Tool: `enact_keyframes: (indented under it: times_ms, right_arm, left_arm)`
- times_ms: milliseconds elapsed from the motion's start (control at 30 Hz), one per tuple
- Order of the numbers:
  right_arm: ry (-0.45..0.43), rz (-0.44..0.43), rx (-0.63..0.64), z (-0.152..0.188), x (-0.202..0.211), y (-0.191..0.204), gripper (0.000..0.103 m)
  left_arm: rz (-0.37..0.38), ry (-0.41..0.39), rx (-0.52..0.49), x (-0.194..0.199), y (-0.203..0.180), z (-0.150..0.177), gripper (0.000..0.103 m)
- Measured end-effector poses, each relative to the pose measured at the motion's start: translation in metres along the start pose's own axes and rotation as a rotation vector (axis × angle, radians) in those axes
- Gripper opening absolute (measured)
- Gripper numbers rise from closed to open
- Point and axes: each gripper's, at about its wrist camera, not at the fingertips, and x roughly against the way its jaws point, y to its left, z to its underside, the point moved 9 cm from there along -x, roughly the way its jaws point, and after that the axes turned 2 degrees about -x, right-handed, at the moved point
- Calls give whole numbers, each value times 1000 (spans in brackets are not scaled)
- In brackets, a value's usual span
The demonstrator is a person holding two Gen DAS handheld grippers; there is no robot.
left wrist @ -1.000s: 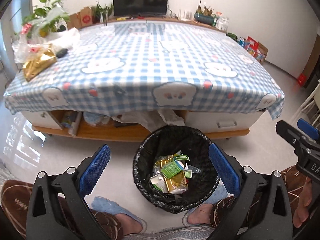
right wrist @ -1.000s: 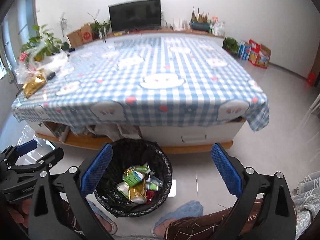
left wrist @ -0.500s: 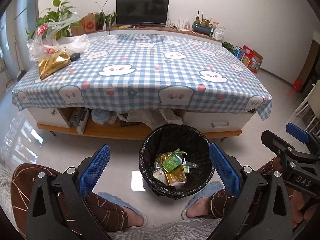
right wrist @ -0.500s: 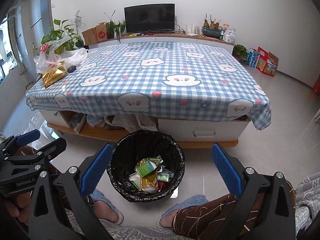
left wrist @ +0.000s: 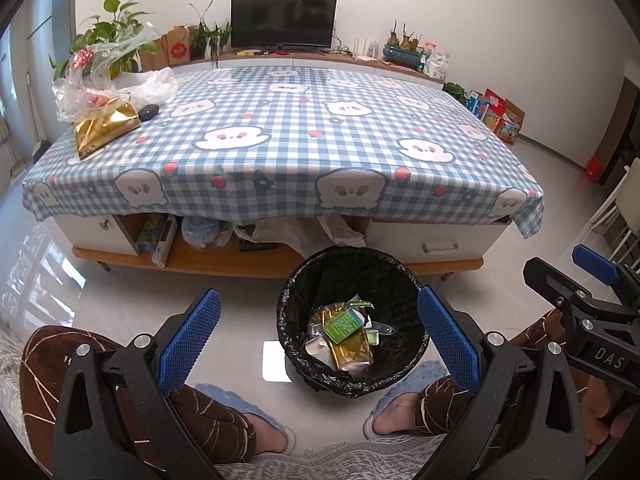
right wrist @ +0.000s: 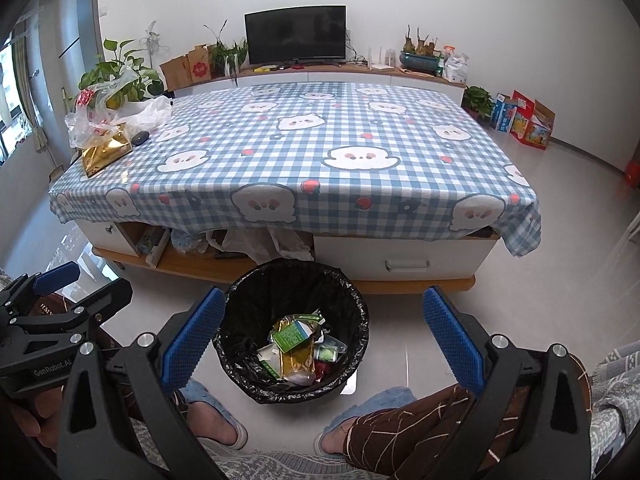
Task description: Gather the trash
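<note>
Nearest: left gripper (left wrist: 318, 336), blue-padded fingers (left wrist: 190, 340) spread wide, nothing between them; held above the person's knees. Right gripper (right wrist: 320, 334), likewise spread wide and empty, held beside the left one; each shows at the edge of the other's view.

Below the grippers: slippered feet (left wrist: 256, 426) on a pale glossy floor (left wrist: 100, 300), brown patterned trousers on both legs.

Between the feet and the table: bin (left wrist: 352, 380) with black liner, upright on the floor. Inside it, trash (left wrist: 344, 340): gold foil wrapper, green carton, small green and white packets, piled loosely at the bottom.

Behind the bin: low table, wooden base with white drawers (left wrist: 436, 240); open shelf (left wrist: 208, 258) under the cloth holding a box, a blue bundle and crumpled plastic.

Tabletop (left wrist: 300, 132): blue-and-white checked cloth with cartoon faces, overhanging the front edge. At its far left corner, gold bag (left wrist: 106, 126), clear plastic bags (left wrist: 100, 76) and a dark small object (left wrist: 149, 111), lying close together.

Far end: potted plant (left wrist: 116, 36) at left, TV (left wrist: 283, 21) on a long sideboard against the white wall, planter (left wrist: 402, 50) at right, coloured boxes (left wrist: 498, 114) on the floor by the right wall.
</note>
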Motion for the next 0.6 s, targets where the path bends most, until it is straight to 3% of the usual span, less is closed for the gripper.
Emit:
enact_keyframes:
  times_ms: [600]
  right_arm:
    - [10,-4,7,3,-8,6,95]
  left_arm:
    - [-5,5,1,-3,2,-1,97]
